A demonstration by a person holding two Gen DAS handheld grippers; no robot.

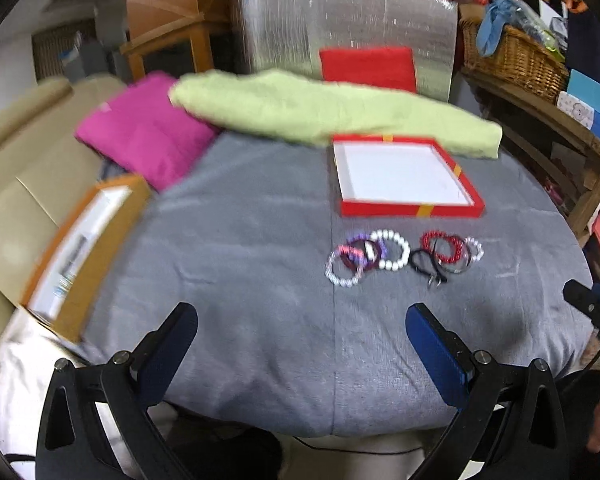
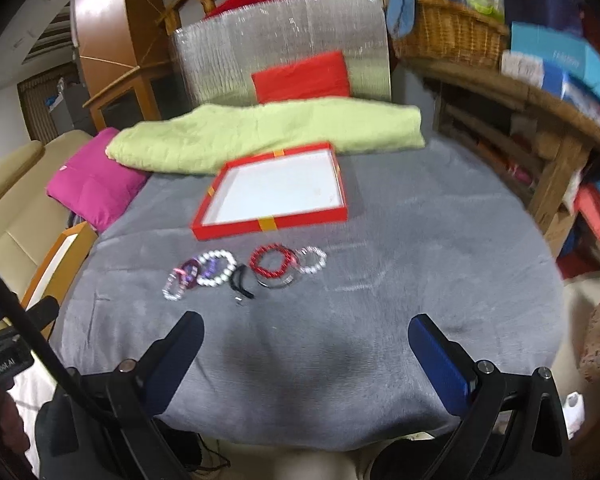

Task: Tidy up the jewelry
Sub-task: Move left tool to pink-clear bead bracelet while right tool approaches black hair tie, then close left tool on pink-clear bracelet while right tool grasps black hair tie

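Several bead bracelets lie in a row on the grey cloth: a white pearl one (image 1: 390, 250) (image 2: 216, 267), a red one (image 1: 446, 246) (image 2: 271, 261), purple and clear ones (image 1: 350, 262) (image 2: 180, 280), and a black cord (image 1: 426, 264) (image 2: 241, 278). Behind them sits a shallow red box with a white inside, holding nothing (image 1: 410, 210) (image 2: 268, 225). My left gripper (image 1: 302, 320) is open, near the front edge, short of the bracelets. My right gripper (image 2: 306, 330) is open, also short of them. Both hold nothing.
A green folded cloth (image 1: 320, 110) (image 2: 268, 134) and a pink cushion (image 1: 144, 128) (image 2: 94, 180) lie at the back. An orange-framed box (image 1: 84, 252) sits at the left edge. A wooden shelf with a wicker basket (image 2: 448, 32) stands at the right.
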